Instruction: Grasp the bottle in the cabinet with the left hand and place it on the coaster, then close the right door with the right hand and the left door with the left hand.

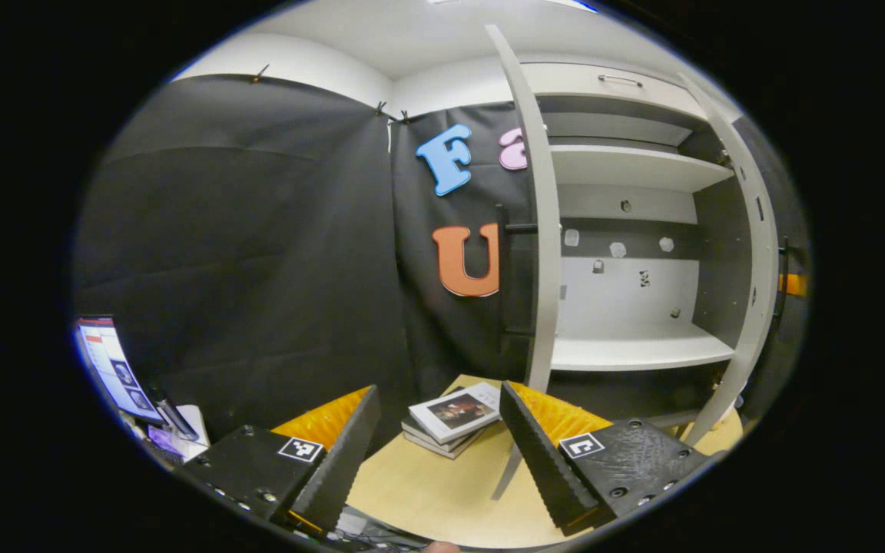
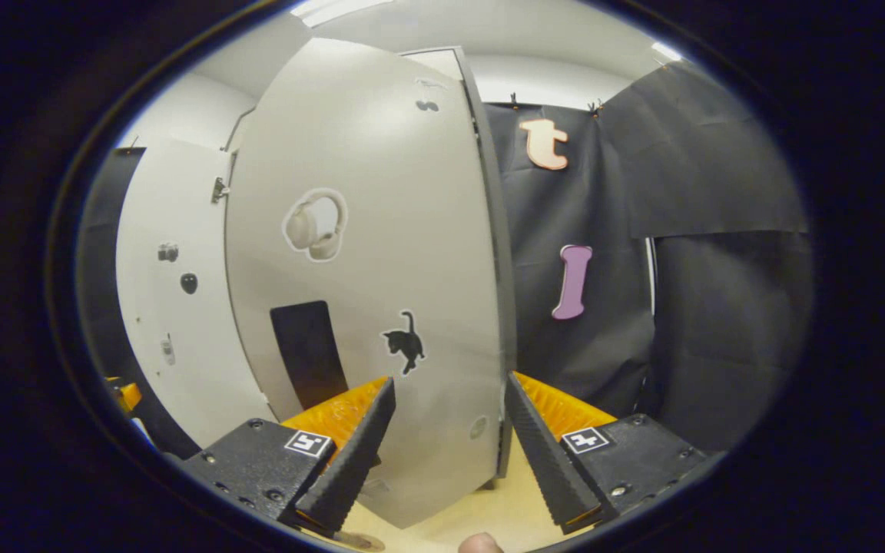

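In the left gripper view, we record the left gripper (image 1: 435, 453) with its fingers spread wide and nothing between them, held over the pale wooden table (image 1: 442, 491). Just beyond the fingertips a small stack of books (image 1: 454, 418) lies near the table's far edge. Past it stands the cabinet (image 1: 627, 253) at the table's far right corner, both doors swung open. The left door (image 1: 538, 230) is seen edge-on, and the right door (image 1: 750, 253) shows at the far side of the opening. The shelves (image 1: 627, 346) we can see carry nothing; we cannot locate the bottle or the coaster in either view. At the lower left a monitor (image 1: 108, 365) sits beside the table.

In the right gripper view, the right gripper (image 2: 446, 445) is likewise wide open and empty. Close in front of it is a cabinet door face (image 2: 381, 292) bearing a headphone sticker (image 2: 316, 224) and a cat sticker (image 2: 406, 339); the door's edge lies between the fingers.
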The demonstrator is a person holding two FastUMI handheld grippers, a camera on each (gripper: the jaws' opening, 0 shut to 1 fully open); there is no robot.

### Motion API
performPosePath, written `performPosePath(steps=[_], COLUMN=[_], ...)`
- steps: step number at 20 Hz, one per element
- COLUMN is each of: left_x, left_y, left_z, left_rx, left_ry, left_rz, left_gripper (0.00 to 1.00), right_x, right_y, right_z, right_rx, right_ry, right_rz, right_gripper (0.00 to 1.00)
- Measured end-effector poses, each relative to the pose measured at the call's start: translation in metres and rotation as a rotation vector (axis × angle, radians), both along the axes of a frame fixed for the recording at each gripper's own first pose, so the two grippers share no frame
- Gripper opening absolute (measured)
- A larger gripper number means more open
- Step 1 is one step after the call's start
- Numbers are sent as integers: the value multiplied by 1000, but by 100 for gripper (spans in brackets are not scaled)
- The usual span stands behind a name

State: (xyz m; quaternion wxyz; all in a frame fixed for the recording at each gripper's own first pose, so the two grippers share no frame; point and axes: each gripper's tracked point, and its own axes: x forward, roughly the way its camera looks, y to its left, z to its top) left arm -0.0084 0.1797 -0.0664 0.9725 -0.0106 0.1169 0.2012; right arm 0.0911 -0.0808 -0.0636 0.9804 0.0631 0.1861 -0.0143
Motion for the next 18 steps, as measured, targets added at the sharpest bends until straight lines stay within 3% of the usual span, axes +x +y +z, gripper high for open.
performPosePath(steps=[1,3,4,5,10,16,18], left_x=[1,8,13,18,50,83,85], left_y=[6,15,20,26,36,32,35], left_z=[3,8,12,15,36,46,45], left_rx=[4,-3,-4,-6,-68,-24,-11], left_ry=[-4,-19,-26,-32,-77,-66,-59], left_rz=[4,0,-2,-4,-42,-114,-98], left_gripper=[98,98,96,96,96,95,94], right_x=[3,8,10,12,4,-17,-24], right_y=[8,15,21,24,22,2,-4], right_z=[0,3,3,4,15,18,16], right_rx=[9,17,18,16,-33,-70,-63], right_ry=[-4,-11,-10,-11,-35,-30,-25], right_rz=[6,3,10,11,-13,-55,-66], right_gripper=[97,97,92,97,96,96,96])
